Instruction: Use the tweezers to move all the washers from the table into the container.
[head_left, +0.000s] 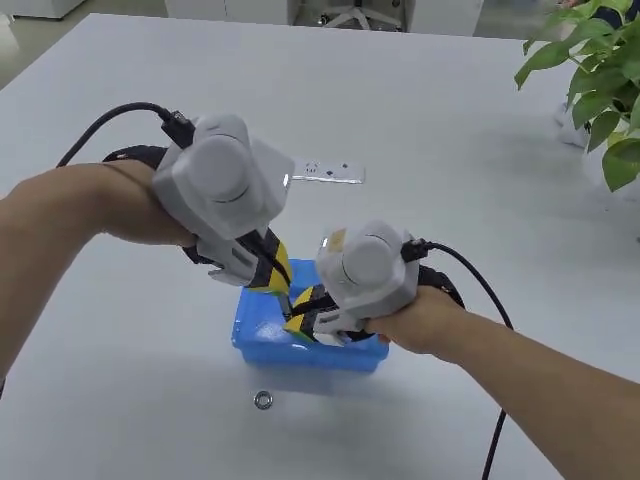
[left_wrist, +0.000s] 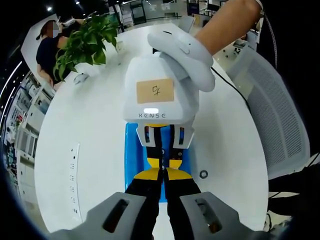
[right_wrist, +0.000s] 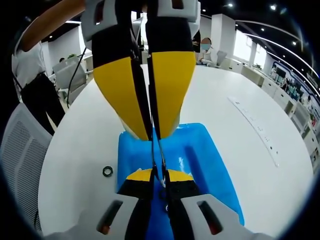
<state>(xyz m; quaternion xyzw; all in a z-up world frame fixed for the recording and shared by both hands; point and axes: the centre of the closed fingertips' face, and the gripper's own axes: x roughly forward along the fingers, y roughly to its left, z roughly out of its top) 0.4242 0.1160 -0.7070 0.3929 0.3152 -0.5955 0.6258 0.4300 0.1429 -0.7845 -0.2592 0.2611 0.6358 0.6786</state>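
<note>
This is an open-plan office. A broad white counter (head_left: 450, 150) carries a flat white power strip (head_left: 330, 172), and a green leafy potted plant (head_left: 600, 80) stands at the upper right. Grey mesh-backed office chairs (left_wrist: 280, 110) stand beside it. Long ceiling light strips (right_wrist: 280, 47) run above rows of desks (right_wrist: 300, 90) at far right.

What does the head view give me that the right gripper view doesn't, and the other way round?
Head view alone: the leafy plant and the person's right hand.
Right gripper view alone: the thin tweezers, running from the left gripper down into the right gripper, both apparently shut on them, and a mesh chair.
Both: the blue container under the jaws, one washer lying outside it, and the power strip.
</note>
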